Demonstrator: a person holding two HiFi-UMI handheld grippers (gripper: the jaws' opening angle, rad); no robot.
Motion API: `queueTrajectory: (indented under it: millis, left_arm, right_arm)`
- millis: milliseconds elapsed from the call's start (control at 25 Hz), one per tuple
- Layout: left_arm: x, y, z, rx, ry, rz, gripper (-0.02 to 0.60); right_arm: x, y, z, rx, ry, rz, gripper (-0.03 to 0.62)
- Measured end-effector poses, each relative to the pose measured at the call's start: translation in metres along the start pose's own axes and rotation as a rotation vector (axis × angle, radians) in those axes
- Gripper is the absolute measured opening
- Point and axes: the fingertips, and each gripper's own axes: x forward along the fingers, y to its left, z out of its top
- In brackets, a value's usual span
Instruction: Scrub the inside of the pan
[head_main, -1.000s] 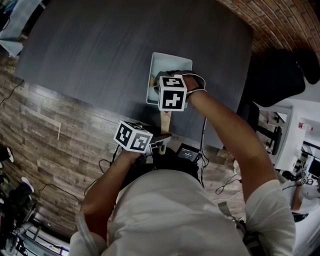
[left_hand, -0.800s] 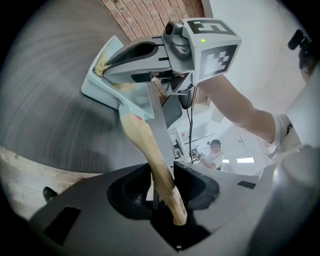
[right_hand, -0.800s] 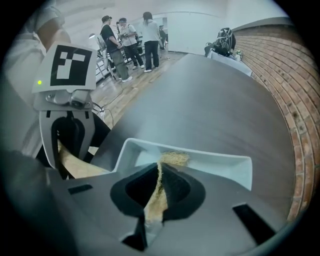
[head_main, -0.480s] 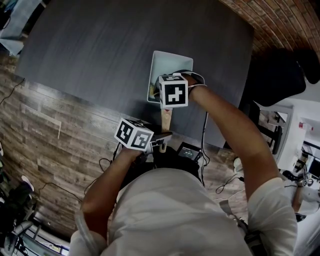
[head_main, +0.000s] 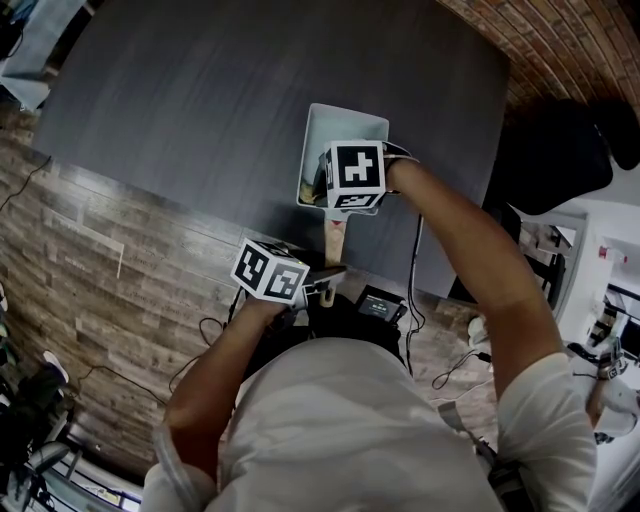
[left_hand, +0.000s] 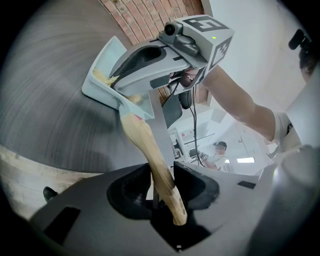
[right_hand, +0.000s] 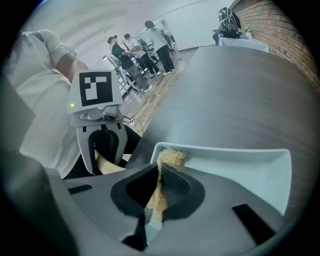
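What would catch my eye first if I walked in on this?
A pale rectangular pan sits on the dark table, near its front edge. The left gripper clamps its wooden handle, while the right gripper holds a tan fibrous scrubber at one corner of the pan.

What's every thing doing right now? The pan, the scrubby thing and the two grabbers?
pan: sitting on the dark table, open side up.
left gripper: shut on the pan's wooden handle.
right gripper: shut on the scrubber, reaching into the pan.
scrubber: pinched between the jaws, its tip at the pan's corner nearest the handle.
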Motion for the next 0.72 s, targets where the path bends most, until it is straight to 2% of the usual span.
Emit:
queueTrajectory:
  millis: [280, 560, 640, 720]
  left_arm:
    - [-0.001, 0.0, 0.001, 0.001, -0.004, -0.001, 0.143]
    - [-0.001, 0.001, 0.0, -0.008, -0.013, 0.002, 0.143]
    - [-0.002, 0.0, 0.002, -0.012, -0.023, 0.01, 0.143]
    - [-0.004, 0.0, 0.005, -0.016, -0.035, 0.023, 0.143]
  right_arm:
    - [-0.007, 0.003, 0.002, 0.029, -0.032, 0.026, 0.029]
    - [-0.029, 0.01, 0.009, 0.076, -0.138, 0.023, 0.029]
    - [-0.038, 0.009, 0.01, 0.076, -0.173, -0.011, 0.029]
    - [-0.049, 0.002, 0.01, 0.066, -0.198, -0.087, 0.029]
